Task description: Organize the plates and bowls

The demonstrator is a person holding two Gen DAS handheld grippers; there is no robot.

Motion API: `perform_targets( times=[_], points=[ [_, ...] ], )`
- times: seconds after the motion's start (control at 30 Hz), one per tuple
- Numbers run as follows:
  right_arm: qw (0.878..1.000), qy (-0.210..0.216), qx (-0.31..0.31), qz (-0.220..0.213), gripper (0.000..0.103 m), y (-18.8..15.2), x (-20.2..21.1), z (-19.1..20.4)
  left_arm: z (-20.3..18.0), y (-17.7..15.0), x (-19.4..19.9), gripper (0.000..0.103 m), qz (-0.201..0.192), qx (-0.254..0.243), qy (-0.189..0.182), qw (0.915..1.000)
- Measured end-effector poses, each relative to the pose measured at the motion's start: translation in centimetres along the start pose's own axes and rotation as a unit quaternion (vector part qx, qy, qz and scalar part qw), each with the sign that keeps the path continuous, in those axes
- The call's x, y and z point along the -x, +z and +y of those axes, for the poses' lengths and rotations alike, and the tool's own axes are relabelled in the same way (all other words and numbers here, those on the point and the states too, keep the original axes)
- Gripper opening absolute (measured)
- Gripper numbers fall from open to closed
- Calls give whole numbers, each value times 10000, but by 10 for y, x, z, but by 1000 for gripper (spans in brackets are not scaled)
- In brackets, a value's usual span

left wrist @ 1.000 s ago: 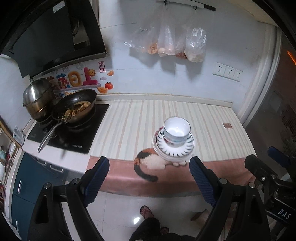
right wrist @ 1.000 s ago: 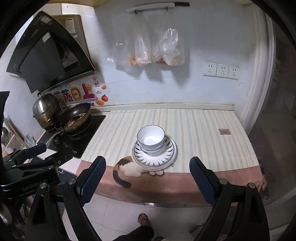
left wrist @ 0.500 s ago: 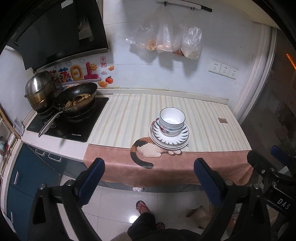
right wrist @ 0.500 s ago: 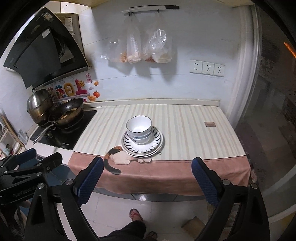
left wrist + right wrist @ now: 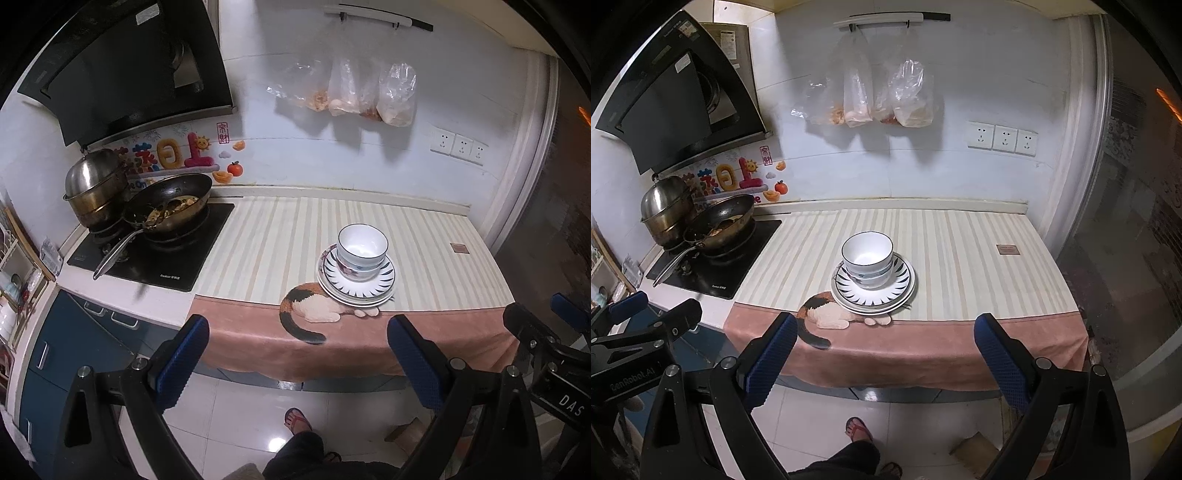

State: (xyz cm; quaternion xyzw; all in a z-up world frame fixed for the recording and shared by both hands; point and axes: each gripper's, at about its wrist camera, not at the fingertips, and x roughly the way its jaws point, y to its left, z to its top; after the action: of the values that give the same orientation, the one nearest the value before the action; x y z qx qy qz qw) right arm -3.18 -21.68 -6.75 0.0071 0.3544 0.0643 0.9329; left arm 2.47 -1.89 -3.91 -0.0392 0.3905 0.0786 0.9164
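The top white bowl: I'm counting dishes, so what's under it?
Under the white bowl sits a patterned bowl, then stacked plates. Their exact count is hidden.

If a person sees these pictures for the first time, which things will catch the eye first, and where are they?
First comes the stack of dishes: a white bowl nested in another on striped plates, near the counter's front edge beside the printed cat on the cloth. Next, the dirty wok with food sits on the stove at the left, and plastic bags hang on the wall above.
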Motion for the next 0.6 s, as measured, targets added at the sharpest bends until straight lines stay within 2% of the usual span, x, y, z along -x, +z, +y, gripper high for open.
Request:
perform_targets(
  times=[0.33,0.6],
  points=[
    [10000,-41,42,-63,99,7,-4,4,5,6,0,102,-63,3,-37,10000],
    [10000,-60,13,-79,99,13,-9,2,3,9,-8,102,88,-22,-195,9998]
  ],
)
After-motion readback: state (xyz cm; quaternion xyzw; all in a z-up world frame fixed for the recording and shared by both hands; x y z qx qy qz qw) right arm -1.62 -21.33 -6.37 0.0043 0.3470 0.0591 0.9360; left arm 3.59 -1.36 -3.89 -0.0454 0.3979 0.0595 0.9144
